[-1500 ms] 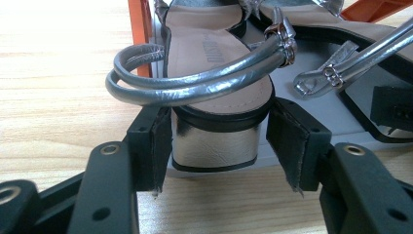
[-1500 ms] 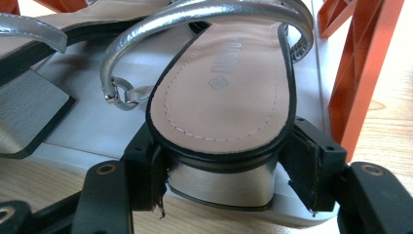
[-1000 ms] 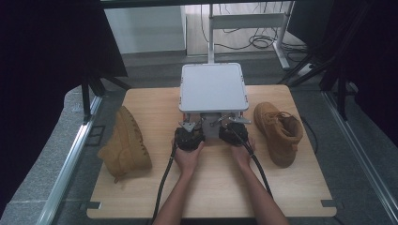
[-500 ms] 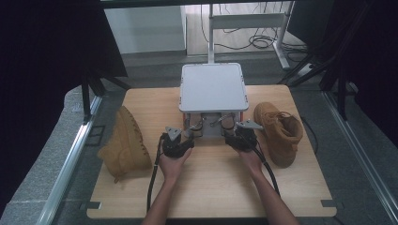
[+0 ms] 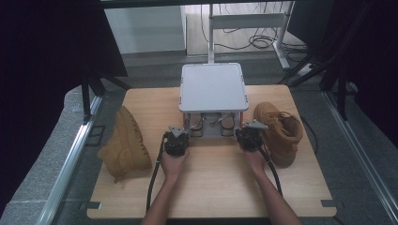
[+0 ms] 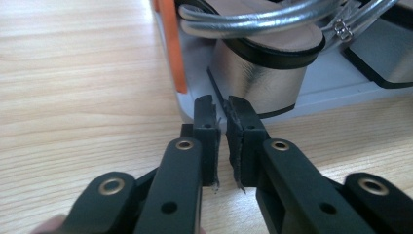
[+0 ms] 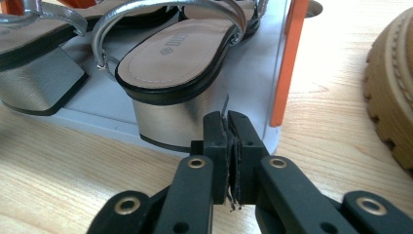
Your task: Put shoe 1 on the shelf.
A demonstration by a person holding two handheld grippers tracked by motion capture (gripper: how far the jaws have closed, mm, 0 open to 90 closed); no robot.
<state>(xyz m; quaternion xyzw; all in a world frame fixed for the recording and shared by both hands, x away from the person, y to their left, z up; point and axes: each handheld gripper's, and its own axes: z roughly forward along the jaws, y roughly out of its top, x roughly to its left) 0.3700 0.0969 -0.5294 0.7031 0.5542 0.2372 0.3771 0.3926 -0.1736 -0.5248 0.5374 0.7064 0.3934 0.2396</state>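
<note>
Stage: early | our left gripper (image 6: 221, 109) and right gripper (image 7: 227, 122) jaws just closed, empty | silver sandals (image 7: 175, 58) still on rack (image 5: 213, 89), boots (image 5: 126, 145) unplaced.

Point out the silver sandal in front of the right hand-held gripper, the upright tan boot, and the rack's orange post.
Silver sandal (image 7: 170, 58), right gripper view, insole.
Upright tan boot (image 5: 281, 133), high view, its side.
Orange post (image 7: 288, 63), right gripper view, mid-length.

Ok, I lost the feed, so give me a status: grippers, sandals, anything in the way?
Both grippers shut, empty: left, right, jaws just closed. Silver sandals untouched on the rack's lower shelf. Orange post stands beside right gripper; path otherwise open.
</note>
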